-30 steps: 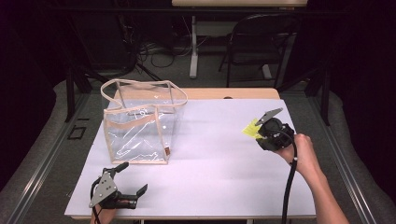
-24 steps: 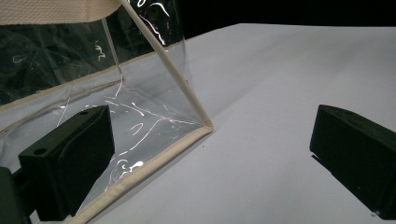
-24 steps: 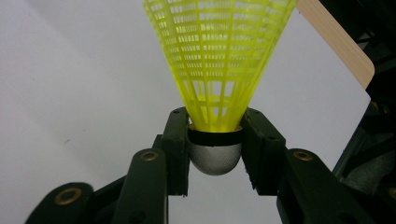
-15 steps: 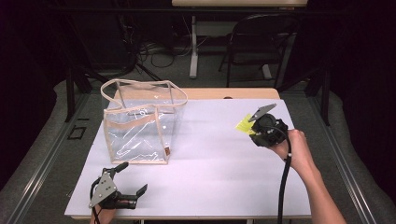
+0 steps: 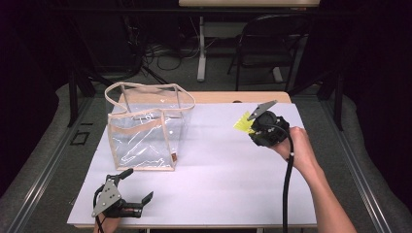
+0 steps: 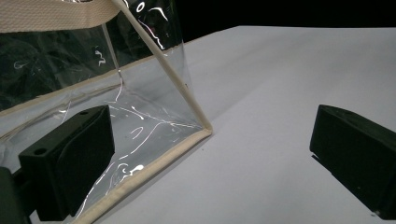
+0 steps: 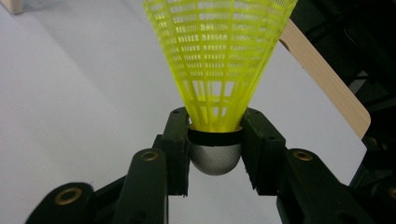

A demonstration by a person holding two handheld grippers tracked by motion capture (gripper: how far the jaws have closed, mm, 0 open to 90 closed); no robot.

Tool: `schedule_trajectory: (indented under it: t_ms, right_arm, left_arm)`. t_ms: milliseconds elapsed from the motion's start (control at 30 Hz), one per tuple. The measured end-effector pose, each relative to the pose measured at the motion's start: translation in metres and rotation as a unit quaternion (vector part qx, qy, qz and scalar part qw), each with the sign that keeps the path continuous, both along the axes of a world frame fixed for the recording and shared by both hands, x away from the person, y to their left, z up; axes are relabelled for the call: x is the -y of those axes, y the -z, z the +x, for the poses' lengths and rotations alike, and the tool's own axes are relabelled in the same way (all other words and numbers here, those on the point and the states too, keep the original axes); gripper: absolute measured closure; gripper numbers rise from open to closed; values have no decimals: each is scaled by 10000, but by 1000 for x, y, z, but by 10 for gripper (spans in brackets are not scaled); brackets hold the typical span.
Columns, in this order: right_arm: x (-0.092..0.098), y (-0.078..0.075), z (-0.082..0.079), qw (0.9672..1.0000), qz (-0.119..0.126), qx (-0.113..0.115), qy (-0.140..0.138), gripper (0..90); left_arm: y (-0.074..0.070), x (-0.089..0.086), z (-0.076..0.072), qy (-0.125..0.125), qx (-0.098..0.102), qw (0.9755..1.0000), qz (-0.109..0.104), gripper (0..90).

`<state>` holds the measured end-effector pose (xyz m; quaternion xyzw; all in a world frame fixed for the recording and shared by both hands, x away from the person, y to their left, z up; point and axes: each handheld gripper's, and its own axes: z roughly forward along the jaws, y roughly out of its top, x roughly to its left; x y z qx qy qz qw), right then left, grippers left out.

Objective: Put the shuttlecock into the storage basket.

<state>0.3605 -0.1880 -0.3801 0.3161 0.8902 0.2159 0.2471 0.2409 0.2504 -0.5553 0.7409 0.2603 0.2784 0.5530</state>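
Right tool (image 7: 215, 140) is clamping the yellow shuttlecock (image 7: 219, 60) by its rounded cork; a slight slip could pop it free. Left tool (image 5: 127, 194) is resting released beside the clear bag (image 5: 145, 128).

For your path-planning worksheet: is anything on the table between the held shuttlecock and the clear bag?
Nothing visible. The right gripper holds the shuttlecock above bare white table; the clear bag stands open-topped beyond that stretch.

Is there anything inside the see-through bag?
The clear bag looks empty: through its walls you see only the white table and shiny creases. The yellow shuttlecock is outside it, pinched in the right gripper.
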Motion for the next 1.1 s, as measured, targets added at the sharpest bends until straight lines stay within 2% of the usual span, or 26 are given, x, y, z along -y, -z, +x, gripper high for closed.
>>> schedule_trajectory:
  t_ms: [367, 733, 1100]
  right_arm:
    - [-13, -5, 8, 9999, 93, 76, -118, 647]
    - [-18, -12, 16, 9996, 193, 107, -183, 648]
    - [-33, -19, 23, 9992, 244, 152, -293, 648]
  left_arm:
    - [0, -1, 0, 7, 23, 10000, -19, 1]
    - [-1, -1, 0, 1, 44, 10000, -37, 1]
    - [-1, 0, 0, 5, 68, 10000, -39, 1]
